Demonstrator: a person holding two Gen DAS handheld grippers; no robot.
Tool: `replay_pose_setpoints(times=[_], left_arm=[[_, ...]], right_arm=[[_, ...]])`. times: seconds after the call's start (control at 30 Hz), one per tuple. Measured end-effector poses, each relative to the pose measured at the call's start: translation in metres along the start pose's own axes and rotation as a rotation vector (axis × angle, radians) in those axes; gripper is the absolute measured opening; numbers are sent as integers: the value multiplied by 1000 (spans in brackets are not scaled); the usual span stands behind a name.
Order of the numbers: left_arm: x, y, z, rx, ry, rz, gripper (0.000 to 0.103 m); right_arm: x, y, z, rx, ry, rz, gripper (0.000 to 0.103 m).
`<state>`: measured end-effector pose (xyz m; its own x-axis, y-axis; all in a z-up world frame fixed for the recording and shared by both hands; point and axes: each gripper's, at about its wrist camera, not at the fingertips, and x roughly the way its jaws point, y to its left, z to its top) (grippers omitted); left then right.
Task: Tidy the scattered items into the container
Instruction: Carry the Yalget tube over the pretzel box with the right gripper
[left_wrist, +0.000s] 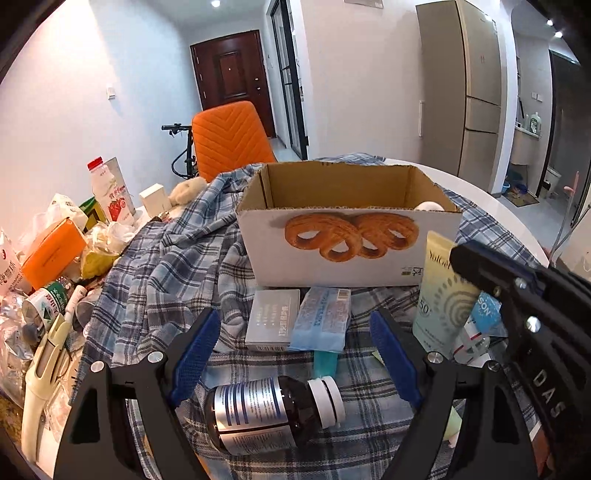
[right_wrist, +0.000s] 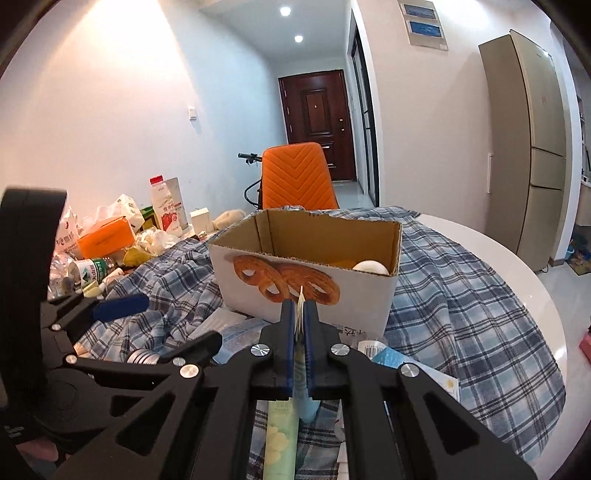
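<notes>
1. Right gripper (right_wrist: 300, 314) has its jaws pressed together, pinching a pale tube (left_wrist: 441, 291) flat between the blue pads. From the left wrist view the tube stands upright, lifted off the plaid cloth (left_wrist: 177, 258), just right of the cardboard box's (left_wrist: 332, 229) near right corner.
2. Left gripper (left_wrist: 295, 354) has its jaws spread wide with nothing clamped. A dark brown bottle (left_wrist: 266, 410) with a white cap lies on its side on the cloth below and between the pads, cap pointing right, neither pad touching it.
3. Just past the left jaws, close against the box's near wall, lie a flat grey packet (left_wrist: 273, 317) and a blue wrapped pack (left_wrist: 321, 317), side by side and touching.
4. The box is open on top, pastry print on its near wall. It sits in the middle of the cloth, and a white rounded thing (right_wrist: 371, 266) shows in its right near corner.
5. Edges: the cloth leaves the white surface (right_wrist: 517, 280) bare along its curved right edge, so there is open room on that side. The left edge is crowded: an orange carton (left_wrist: 51, 254), a milk bottle (left_wrist: 110, 192), crumpled wrappers. An orange chair (right_wrist: 295, 177) stands behind the far edge.
6. The right wrist view looks down into the box; the left wrist view sees only its back wall. The left view alone shows the tube's printed face, and the right view sees it edge-on. The right view also catches the left gripper's blue pad (right_wrist: 122, 306) low on the left.
</notes>
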<state>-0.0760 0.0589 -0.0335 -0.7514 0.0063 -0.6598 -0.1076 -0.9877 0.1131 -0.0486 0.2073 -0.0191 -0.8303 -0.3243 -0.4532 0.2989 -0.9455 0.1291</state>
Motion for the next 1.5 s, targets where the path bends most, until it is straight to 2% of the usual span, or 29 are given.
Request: replay_pose_setpoints(times=[0.33,0.57,0.87,0.97,1.1,1.27,1.5], left_arm=[[-2,3,16,7,-23,39,85],[1,4,41,3,-10,13,85],[4,4,85,-5,-21,-12,85],[6,1,99,2,-29,2,85],[12,0,116,-19,-28,-24,85],[27,0,133,-3,-17,1,85],[55,5,151,-17,1,25,85]], right_arm=[[-2,0,29,-24,-32,-21,3],[5,-5,44,-22,-2,-33,3],[3,-9,91,-53,-61,-55,3],[10,-7,103,-72,-70,-64,3],[25,-8,115,-81,-66,-70,3],[38,-11,125,-90,-63,-83,3],[69,-25,123,-70,-20,-103,3]])
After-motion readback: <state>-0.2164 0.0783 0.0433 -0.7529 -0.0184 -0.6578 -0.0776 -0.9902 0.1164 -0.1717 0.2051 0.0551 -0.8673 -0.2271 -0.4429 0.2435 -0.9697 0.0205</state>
